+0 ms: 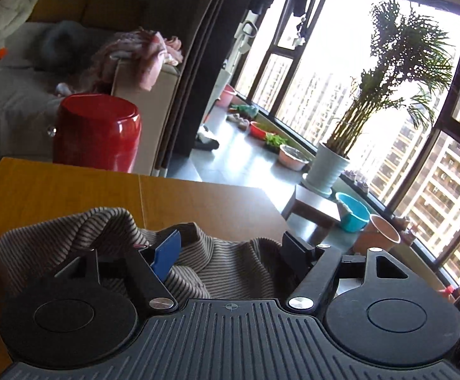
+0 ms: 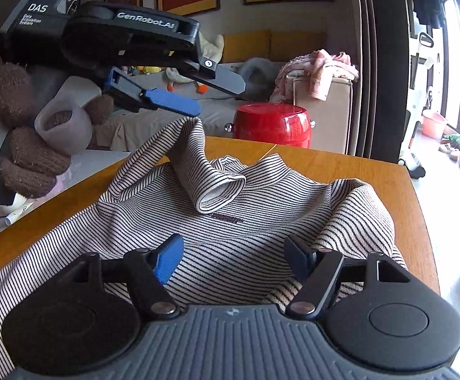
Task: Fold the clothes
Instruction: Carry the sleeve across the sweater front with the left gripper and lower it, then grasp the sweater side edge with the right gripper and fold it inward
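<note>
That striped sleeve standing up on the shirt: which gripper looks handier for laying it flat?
Probably the left gripper. It hangs open right over the sleeve, whose peak sits just under its fingers. The right gripper is open too, but low over the shirt's near part.

White lettering "DAS" is being shown on the black camera housing (image 2: 40,15) of the left gripper (image 2: 207,98), with smaller lines beneath it, seemingly "Data Acquisition System", only partly legible. "GenRobot.AI" is being displayed in white on that gripper's black arm cover (image 2: 146,20). A dark printed line on the striped shirt (image 2: 226,218) chest is being left unread, too small.
</note>
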